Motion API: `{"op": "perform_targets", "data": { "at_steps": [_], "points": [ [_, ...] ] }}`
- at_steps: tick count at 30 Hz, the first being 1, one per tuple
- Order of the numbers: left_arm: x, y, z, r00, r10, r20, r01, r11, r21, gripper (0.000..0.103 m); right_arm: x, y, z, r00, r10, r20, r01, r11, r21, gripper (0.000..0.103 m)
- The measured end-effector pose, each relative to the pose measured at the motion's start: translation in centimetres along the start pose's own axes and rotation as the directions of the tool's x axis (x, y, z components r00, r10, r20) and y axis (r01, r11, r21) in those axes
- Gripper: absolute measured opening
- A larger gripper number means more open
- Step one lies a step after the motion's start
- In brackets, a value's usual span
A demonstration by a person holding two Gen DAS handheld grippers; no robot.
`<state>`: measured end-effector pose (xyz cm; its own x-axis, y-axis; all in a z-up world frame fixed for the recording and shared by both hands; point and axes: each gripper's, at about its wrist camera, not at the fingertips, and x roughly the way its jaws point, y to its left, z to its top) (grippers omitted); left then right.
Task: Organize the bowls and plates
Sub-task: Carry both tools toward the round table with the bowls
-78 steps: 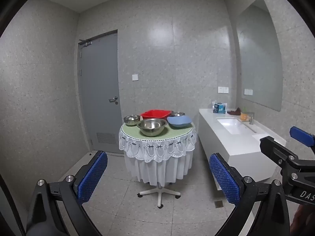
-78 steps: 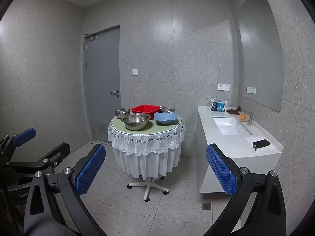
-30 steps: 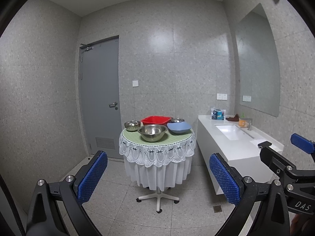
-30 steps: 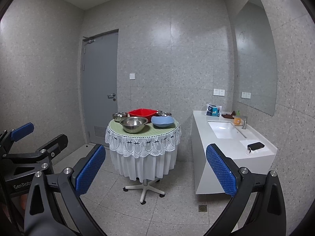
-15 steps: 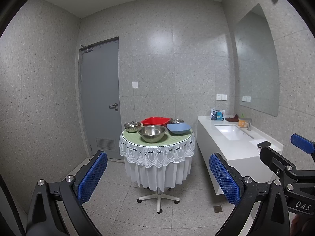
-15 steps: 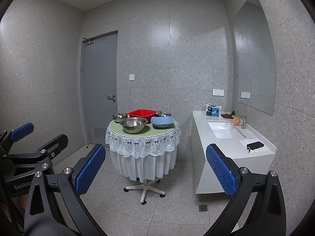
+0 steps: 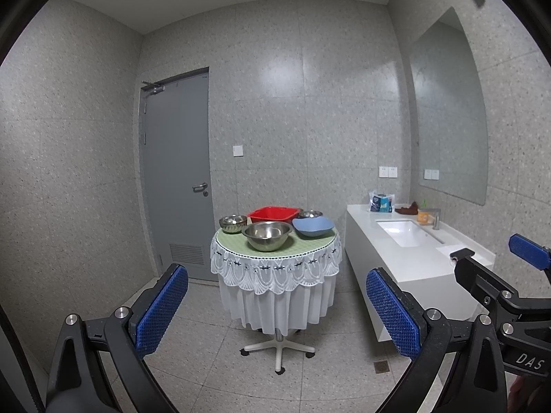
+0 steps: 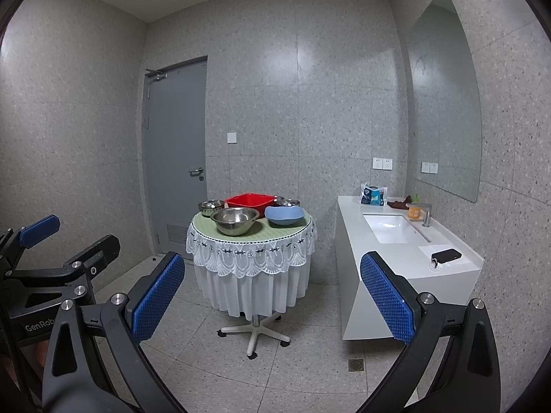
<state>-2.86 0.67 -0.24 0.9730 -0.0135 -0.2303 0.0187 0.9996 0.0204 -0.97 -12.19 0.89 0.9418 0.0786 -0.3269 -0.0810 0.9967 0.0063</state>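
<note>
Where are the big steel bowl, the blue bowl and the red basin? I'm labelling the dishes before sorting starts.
big steel bowl [image 7: 267, 235], left wrist view, inside of the bowl.
blue bowl [image 7: 313, 226], left wrist view, its inner surface.
red basin [image 8: 249, 200], right wrist view, its near rim.

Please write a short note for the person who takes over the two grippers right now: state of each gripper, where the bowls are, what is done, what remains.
Left gripper: open, empty, far from the table.
Right gripper: open, empty, also far back.
On the round table: large steel bowl at the front, blue bowl to its right, red basin behind, one small steel bowl at the left rear, another small steel bowl at the right rear.
Done: nothing; all pieces stand separate.
Left: approach the table, then sort and stack the bowls.
</note>
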Motion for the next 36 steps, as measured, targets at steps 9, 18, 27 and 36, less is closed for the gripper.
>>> {"op": "perform_targets", "data": {
  "at_steps": [9, 18, 27, 36],
  "points": [
    [-0.29, -0.07, -0.3, 1.0, 0.0, 0.006, 0.0, 1.0, 0.001, 0.102, -0.39, -0.25, 0.28, 1.0, 0.001, 0.005, -0.001, 1.0, 0.004, 0.103],
    [-0.38, 0.18, -0.64, 1.0, -0.001, 0.011, 0.001, 1.0, 0.0, 0.102, -0.55, -0.39, 0.26, 1.0, 0.002, 0.008, -0.002, 1.0, 0.006, 0.103],
    [-0.53, 0.12, -0.77, 1.0, 0.001, 0.013, -0.001, 1.0, -0.001, 0.102, -0.86, -0.52, 0.2, 1.0, 0.006, 0.01, -0.007, 1.0, 0.006, 0.103],
    [-0.4, 0.01, -0.84, 1.0, -0.001, 0.006, 0.001, 1.0, -0.002, 0.102, -0.73, -0.51, 0.33, 1.0, 0.007, 0.003, -0.007, 1.0, 0.008, 0.103]
  ]
}}
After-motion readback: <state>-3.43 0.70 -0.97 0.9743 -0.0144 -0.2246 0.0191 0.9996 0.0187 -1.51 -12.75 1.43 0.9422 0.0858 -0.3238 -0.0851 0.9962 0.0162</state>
